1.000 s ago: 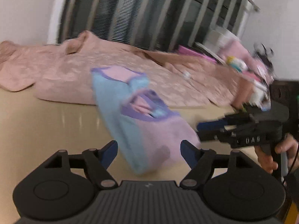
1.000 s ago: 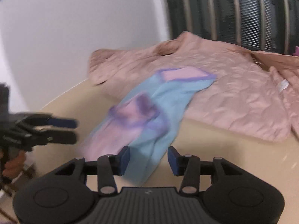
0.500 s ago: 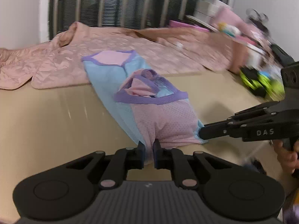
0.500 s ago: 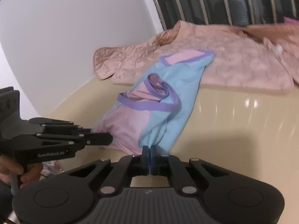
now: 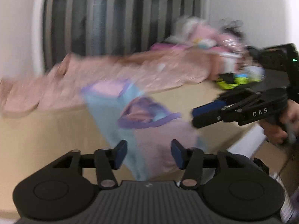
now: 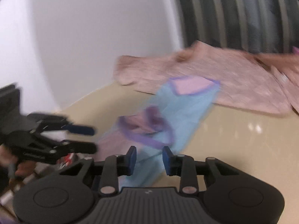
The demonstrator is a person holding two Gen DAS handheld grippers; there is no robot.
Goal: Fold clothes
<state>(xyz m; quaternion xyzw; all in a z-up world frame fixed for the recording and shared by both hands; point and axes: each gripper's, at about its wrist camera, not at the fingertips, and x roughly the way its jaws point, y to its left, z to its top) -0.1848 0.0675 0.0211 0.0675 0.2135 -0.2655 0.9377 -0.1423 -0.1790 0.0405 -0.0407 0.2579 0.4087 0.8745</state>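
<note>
Our left hand-held gripper [image 5: 149, 154] has its two blue pads apart, and the near hem of the small blue-and-pink garment [image 5: 149, 128] lies between and just beyond them. Nothing is pinched. Our right hand-held gripper [image 6: 149, 161] is likewise spread, its blue pads standing either side of the garment's near blue edge without closing on it. We judge that both are open because the cloth is lying loose on the surface, with each tool lined up on a bottom corner for the next grasp.

The garment itself rests on the beige surface [image 5: 46, 130], running away from us. Its near end reaches the front edge and seems to hang slightly over it, which would give the pads an edge to get under. A purple-trimmed strap or armhole is bunched up in the middle, so it is not yet flat, and we think the fold is at an early stage. Its far end overlaps a larger pink quilted garment [image 6: 214, 78] spread across the back of the surface, probably waiting its turn.

To the far right in the left view sits a blurred heap of pink and yellow-green clutter [image 5: 229, 78], too smeared to name.

The only legible writing is "DAS" in pale letters on the side of the right tool as seen from the left camera. Motion blur hides anything else.
</note>
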